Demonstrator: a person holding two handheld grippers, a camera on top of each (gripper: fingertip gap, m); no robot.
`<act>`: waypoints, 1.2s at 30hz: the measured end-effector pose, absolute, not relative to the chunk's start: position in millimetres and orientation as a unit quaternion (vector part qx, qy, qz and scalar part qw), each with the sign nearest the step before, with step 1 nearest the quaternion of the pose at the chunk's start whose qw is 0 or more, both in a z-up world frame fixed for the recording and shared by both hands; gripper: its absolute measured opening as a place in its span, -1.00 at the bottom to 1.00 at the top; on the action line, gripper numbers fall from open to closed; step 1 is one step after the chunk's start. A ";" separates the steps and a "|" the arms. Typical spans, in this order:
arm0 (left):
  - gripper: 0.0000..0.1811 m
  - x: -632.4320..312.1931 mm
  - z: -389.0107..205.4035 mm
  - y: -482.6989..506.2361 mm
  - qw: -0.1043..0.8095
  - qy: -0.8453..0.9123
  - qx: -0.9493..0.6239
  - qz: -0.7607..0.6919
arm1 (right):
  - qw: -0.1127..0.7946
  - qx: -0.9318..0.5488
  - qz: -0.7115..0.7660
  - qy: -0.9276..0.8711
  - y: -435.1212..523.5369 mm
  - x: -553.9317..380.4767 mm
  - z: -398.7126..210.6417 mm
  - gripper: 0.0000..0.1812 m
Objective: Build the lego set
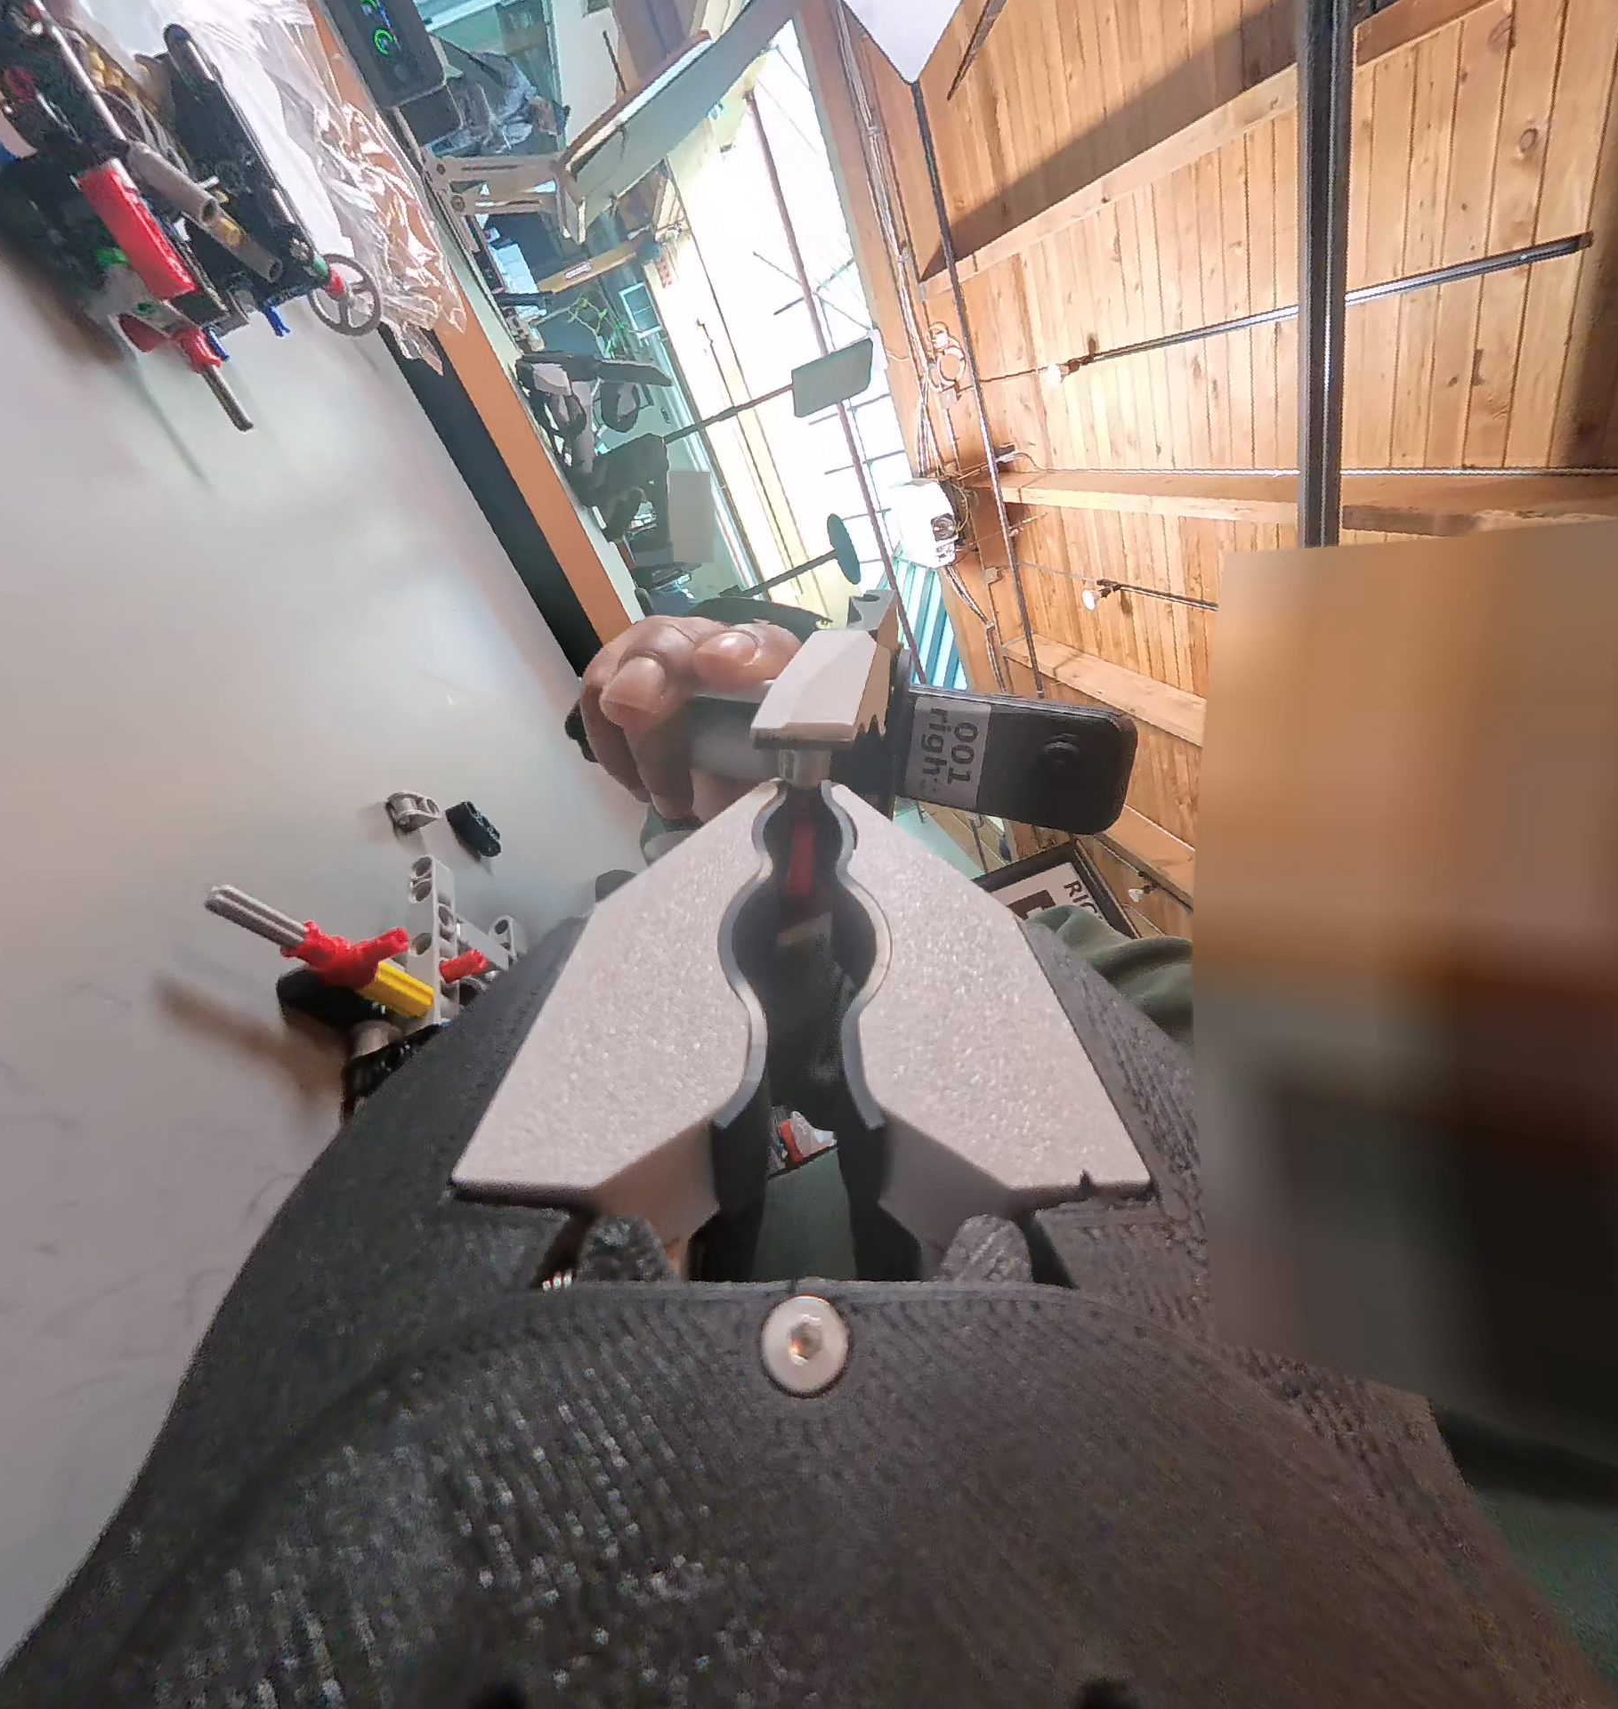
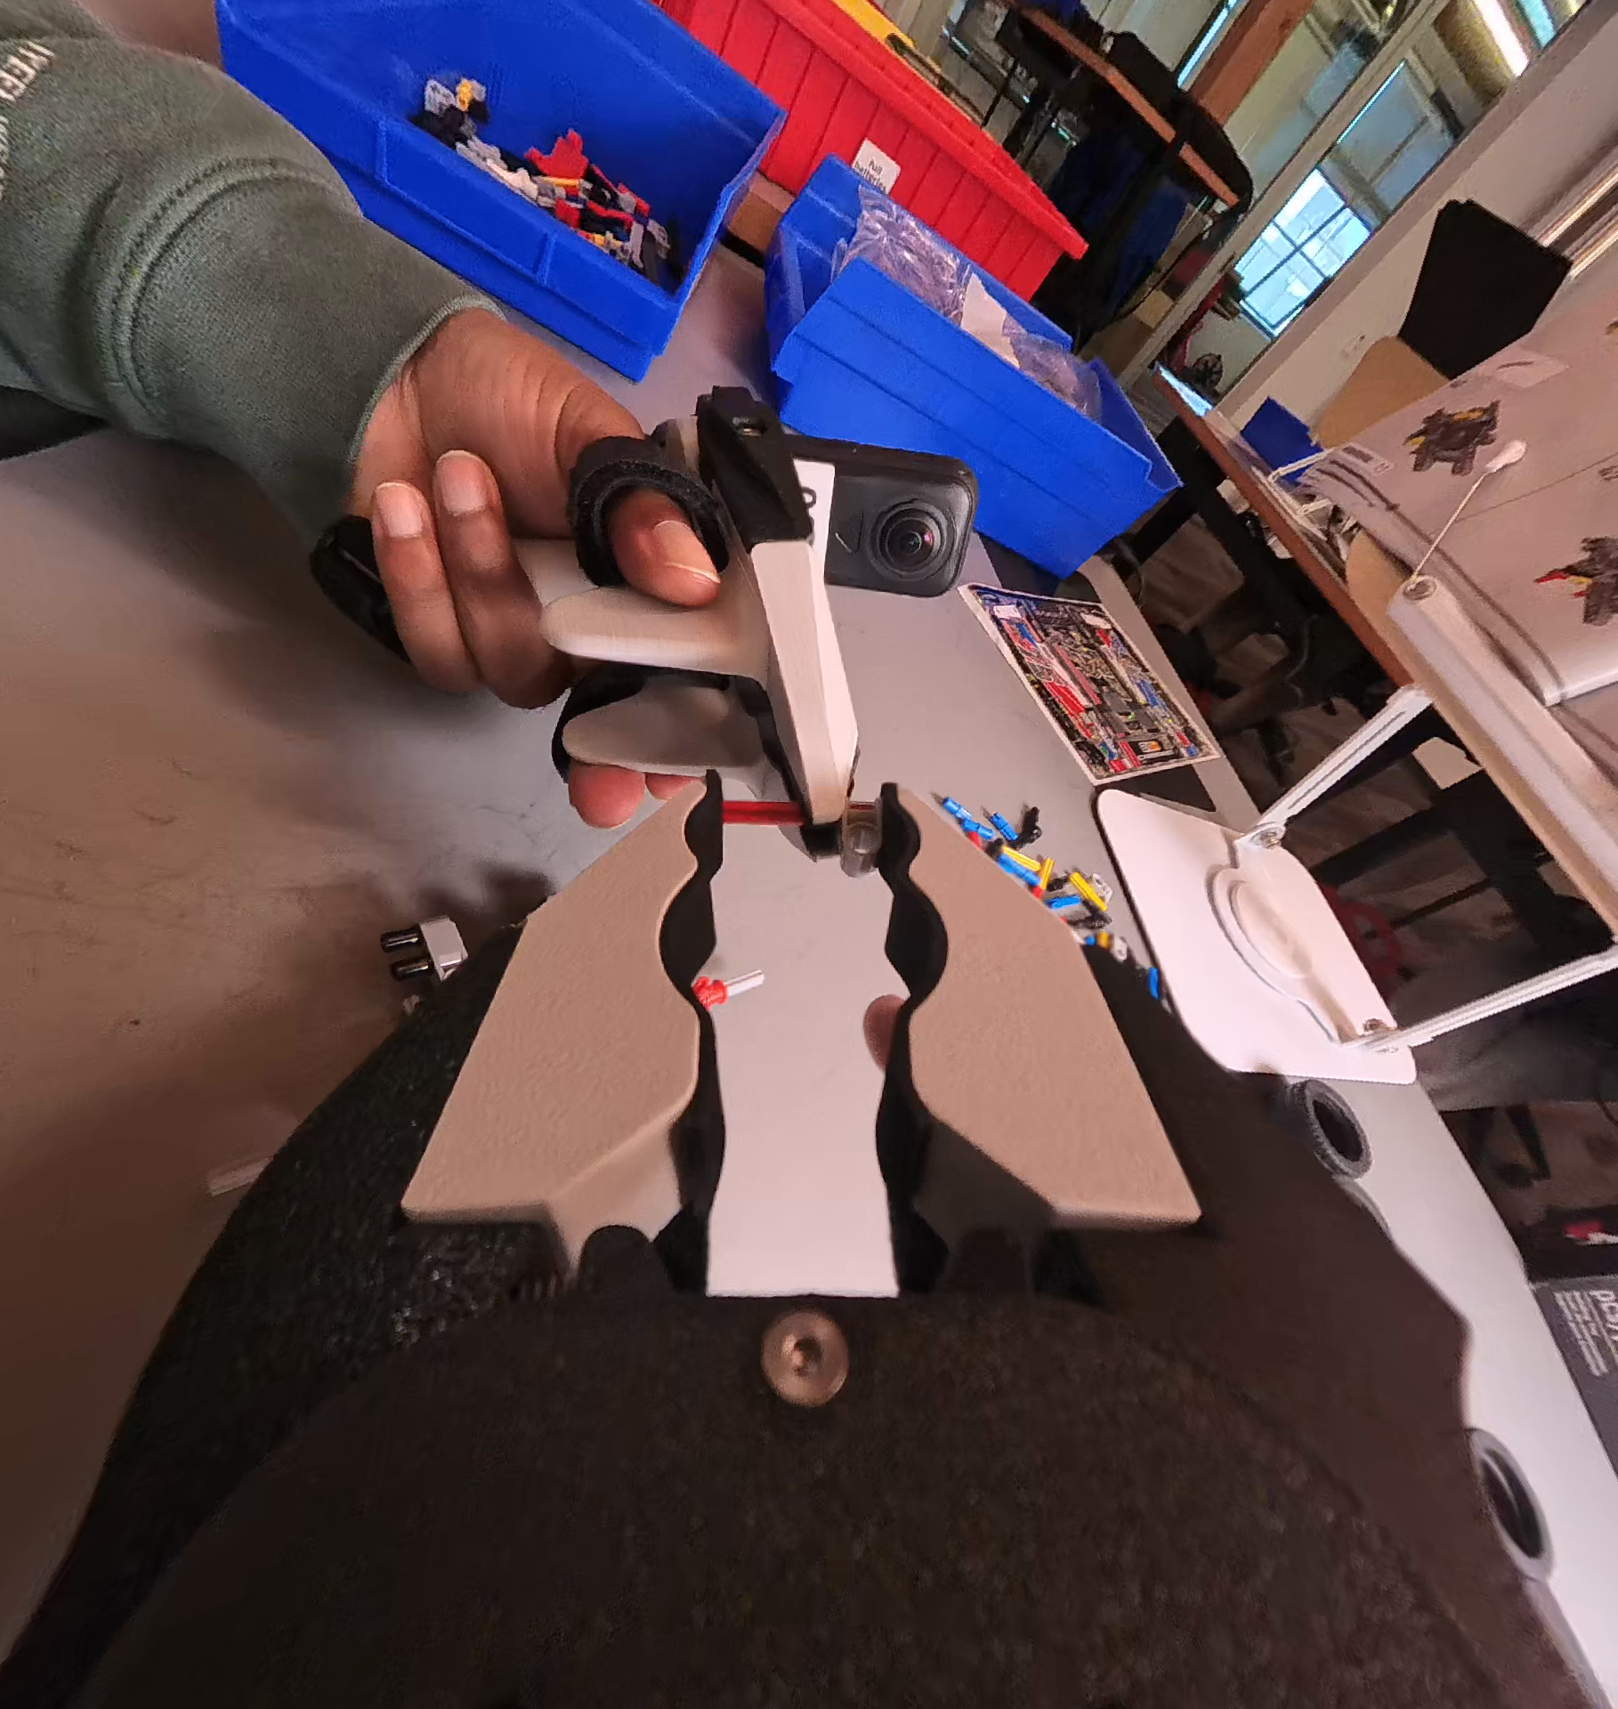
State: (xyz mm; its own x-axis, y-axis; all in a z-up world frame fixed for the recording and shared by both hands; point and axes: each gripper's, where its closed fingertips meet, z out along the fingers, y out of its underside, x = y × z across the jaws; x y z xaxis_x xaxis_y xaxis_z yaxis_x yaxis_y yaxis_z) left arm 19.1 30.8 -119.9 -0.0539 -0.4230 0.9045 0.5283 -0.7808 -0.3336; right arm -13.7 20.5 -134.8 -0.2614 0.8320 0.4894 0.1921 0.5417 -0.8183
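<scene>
Red and thin, the axle (image 1: pixel 798 855) sits clamped between the tips of my left gripper (image 1: pixel 801 795), a grey bush (image 2: pixel 859 838) on its end. My right gripper (image 2: pixel 801 805) stands apart around that bush. Below the jaws lies a grey table (image 2: pixel 186 832); blue bins (image 2: pixel 528 176) stand beyond them.

- Red axle (image 1: pixel 798 855): mostly hidden between the left gripper's jaws.
- Grey-and-red assembly (image 1: pixel 398 962): lower part hidden behind the gripper body.
- Loose pins (image 2: pixel 1036 865) on the bench: too small to sort.
- Blue bin (image 2: pixel 546 231): contents jumbled, indistinct.
</scene>
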 end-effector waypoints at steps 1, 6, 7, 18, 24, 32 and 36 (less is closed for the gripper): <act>-0.99 19.0 -121.2 31.4 0.327 -0.048 -0.605 -0.725 | 0.493 -0.354 0.324 -0.725 21.1 -13.5 -136.0 -0.63; -0.99 19.7 -122.1 31.5 0.343 -0.029 -0.615 -0.709 | 0.505 -0.342 0.327 -0.722 20.9 -12.8 -136.6 -0.63; -0.98 19.4 -119.8 30.7 0.352 -0.018 -0.615 -0.705 | 0.512 -0.336 0.327 -0.719 20.4 -12.4 -133.8 -0.63; -0.99 13.1 -100.9 26.1 0.507 0.126 -0.635 -0.569 | 0.486 -0.368 0.427 -0.668 27.5 0.1 -109.5 -0.49; -0.98 17.8 -108.6 26.4 0.554 0.200 -0.665 -0.460 | 0.457 -0.381 0.479 -0.645 29.1 8.0 -105.4 -0.72; -0.98 18.9 -113.4 27.7 0.543 0.197 -0.675 -0.458 | 0.459 -0.370 0.455 -0.667 22.7 7.2 -110.9 -0.71; -0.98 16.6 -114.4 30.0 0.527 0.170 -0.678 -0.483 | 0.467 -0.366 0.444 -0.671 22.4 6.4 -111.2 -0.69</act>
